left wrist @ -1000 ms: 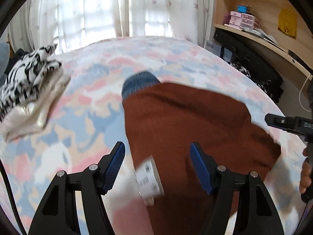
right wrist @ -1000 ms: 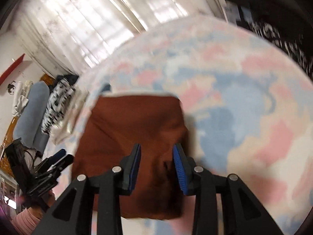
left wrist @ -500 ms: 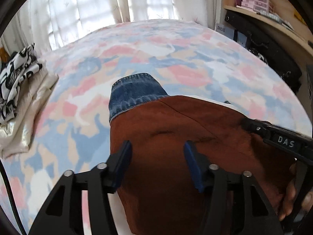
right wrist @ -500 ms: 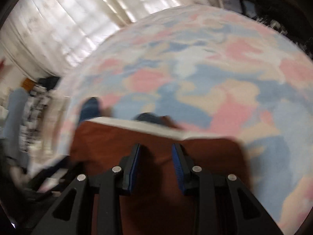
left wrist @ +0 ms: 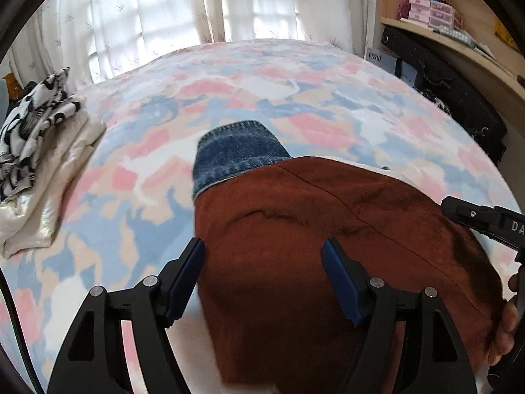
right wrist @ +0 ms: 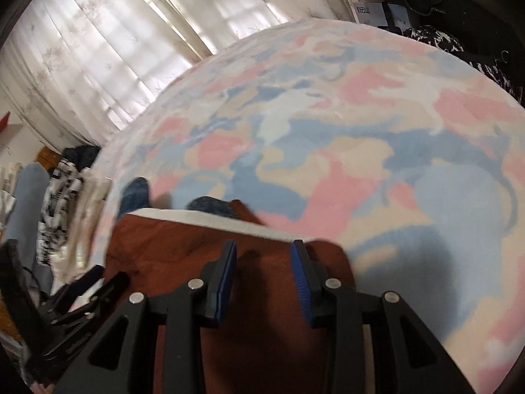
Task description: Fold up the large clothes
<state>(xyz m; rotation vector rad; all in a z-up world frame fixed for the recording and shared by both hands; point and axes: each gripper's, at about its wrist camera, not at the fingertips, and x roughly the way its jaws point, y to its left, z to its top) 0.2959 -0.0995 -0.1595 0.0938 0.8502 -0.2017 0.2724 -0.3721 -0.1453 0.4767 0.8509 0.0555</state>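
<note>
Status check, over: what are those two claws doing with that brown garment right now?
Left gripper just widened, open above brown garment. Right gripper open, nothing pinched. Garment folded on bedspread. Denim cuff pokes out.

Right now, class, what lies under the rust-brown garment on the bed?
Blue denim sticks out from under the rust-brown garment at its far edge, with a white layer along that edge. How far either runs underneath is covered.

Open patterned bedspread [left wrist: 262, 75] beyond the rust garment [left wrist: 328, 246]; folded clothes pile [left wrist: 36, 151] crowding its left edge.
</note>
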